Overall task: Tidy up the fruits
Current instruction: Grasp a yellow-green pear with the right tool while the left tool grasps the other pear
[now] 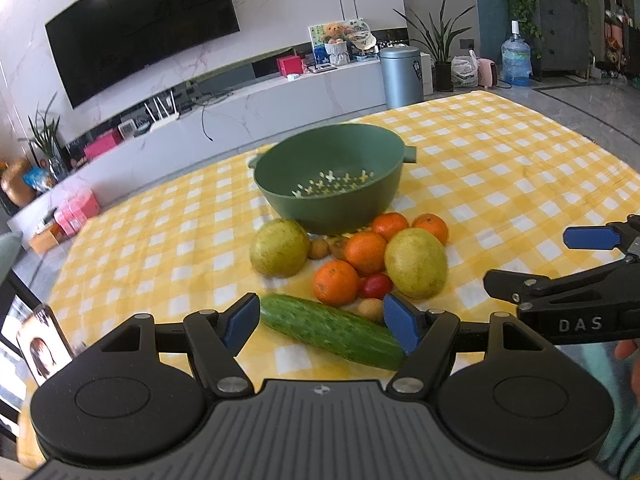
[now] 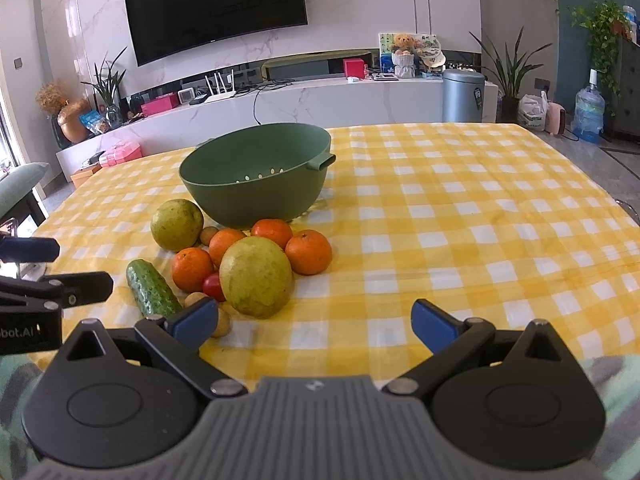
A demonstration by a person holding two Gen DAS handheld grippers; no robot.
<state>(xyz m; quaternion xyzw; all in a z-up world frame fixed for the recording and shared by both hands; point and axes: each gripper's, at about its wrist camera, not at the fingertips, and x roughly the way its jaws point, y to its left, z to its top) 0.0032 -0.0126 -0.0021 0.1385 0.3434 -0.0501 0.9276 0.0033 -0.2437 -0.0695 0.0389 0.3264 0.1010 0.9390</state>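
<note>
My right gripper [image 2: 314,322] faces bare tablecloth [image 2: 460,240]; leftward the fruit pile [image 2: 256,272] and cucumber [image 2: 152,290] crowd against the green colander [image 2: 256,176].

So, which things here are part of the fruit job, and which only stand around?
Part of the job:
- green colander
- four oranges
- two green-yellow fruits
- cucumber
- small red tomato
- small brown fruits
- left claw, right claw, both open

Just around:
- television
- grey bin
- water bottle
- checked tablecloth
</note>
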